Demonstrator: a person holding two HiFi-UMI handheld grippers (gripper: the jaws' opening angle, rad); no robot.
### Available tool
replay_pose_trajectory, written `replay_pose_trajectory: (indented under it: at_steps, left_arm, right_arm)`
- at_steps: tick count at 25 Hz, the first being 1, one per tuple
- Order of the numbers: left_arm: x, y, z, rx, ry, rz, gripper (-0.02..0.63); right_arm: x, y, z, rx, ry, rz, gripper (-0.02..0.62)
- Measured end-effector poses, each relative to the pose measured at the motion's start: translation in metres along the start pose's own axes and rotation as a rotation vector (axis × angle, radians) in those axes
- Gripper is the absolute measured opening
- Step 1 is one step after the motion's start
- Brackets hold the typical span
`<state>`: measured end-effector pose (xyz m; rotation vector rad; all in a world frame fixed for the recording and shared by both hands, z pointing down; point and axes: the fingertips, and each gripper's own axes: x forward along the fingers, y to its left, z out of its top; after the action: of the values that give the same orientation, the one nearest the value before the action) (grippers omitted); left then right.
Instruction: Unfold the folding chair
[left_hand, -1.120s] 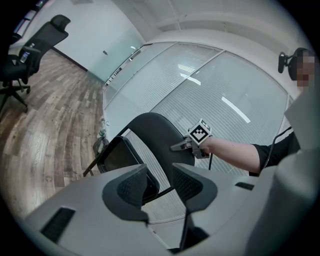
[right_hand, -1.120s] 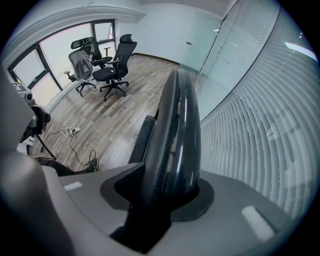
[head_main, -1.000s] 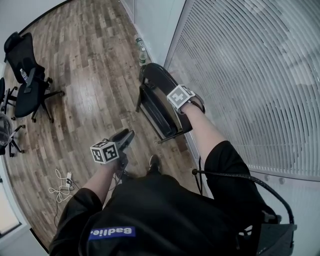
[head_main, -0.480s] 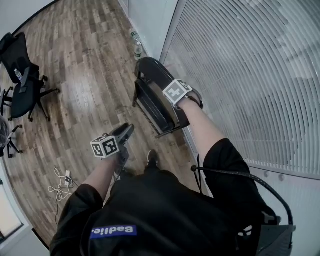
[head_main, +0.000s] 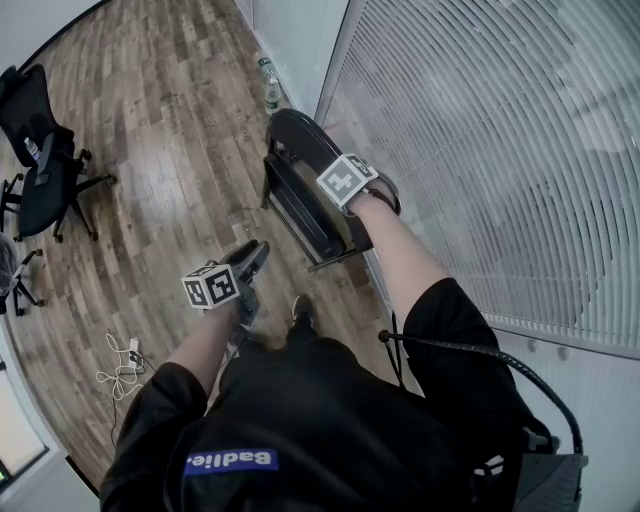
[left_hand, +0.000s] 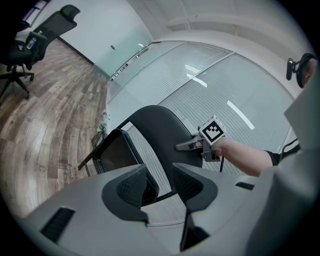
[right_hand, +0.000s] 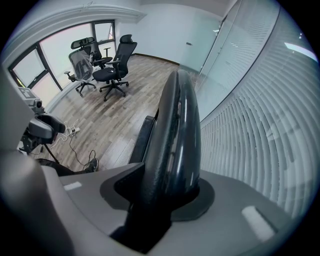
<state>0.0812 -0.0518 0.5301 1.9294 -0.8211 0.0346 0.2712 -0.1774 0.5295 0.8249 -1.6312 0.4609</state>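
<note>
The black folding chair (head_main: 300, 200) stands folded, leaning by the blind-covered glass wall. My right gripper (head_main: 345, 185) points steeply down and is shut on the top edge of the chair's backrest (right_hand: 175, 135), which fills the gap between its jaws. My left gripper (head_main: 256, 252) hovers to the left of the chair at seat height, apart from it. Its jaws (left_hand: 160, 182) are open with nothing between the pads. In the left gripper view the folded seat (left_hand: 117, 152) and the backrest (left_hand: 160, 127) lie just ahead, with the right gripper (left_hand: 192, 145) on the backrest.
The glass wall with blinds (head_main: 480, 150) runs close along the chair's right. Two bottles (head_main: 270, 95) stand by the wall beyond the chair. Black office chairs (head_main: 45, 150) stand at the far left. A white cable and power strip (head_main: 125, 360) lie on the wood floor. My shoe (head_main: 303, 312) is near the chair's legs.
My left gripper has edged a little lower and toward the chair. The right gripper keeps its hold on the backrest, and the chair has not opened.
</note>
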Motion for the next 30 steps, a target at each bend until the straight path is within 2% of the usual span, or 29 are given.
replay_pose_trajectory:
  at_steps: [5,15,19,23,30]
  left_arm:
    - [0.009,0.009,-0.001,-0.007,-0.004,0.016,0.141]
    - [0.049,0.009,-0.011,-0.044,0.0,0.0,0.141]
    - [0.056,0.015,-0.013,-0.045,0.007,0.019,0.141]
    - [0.064,0.011,-0.014,-0.07,0.011,-0.006,0.141]
    - [0.074,0.019,-0.01,-0.082,0.008,0.002,0.146]
  right_arm:
    - [0.0,0.002,0.003,-0.003,-0.001,0.0,0.147]
    - [0.006,0.0,-0.001,-0.002,-0.006,0.005,0.147]
    - [0.006,0.002,0.001,-0.001,-0.006,0.009,0.147]
    - [0.004,0.003,0.003,-0.002,-0.01,0.011,0.147]
    - [0.006,0.004,0.007,-0.003,-0.007,0.012,0.146]
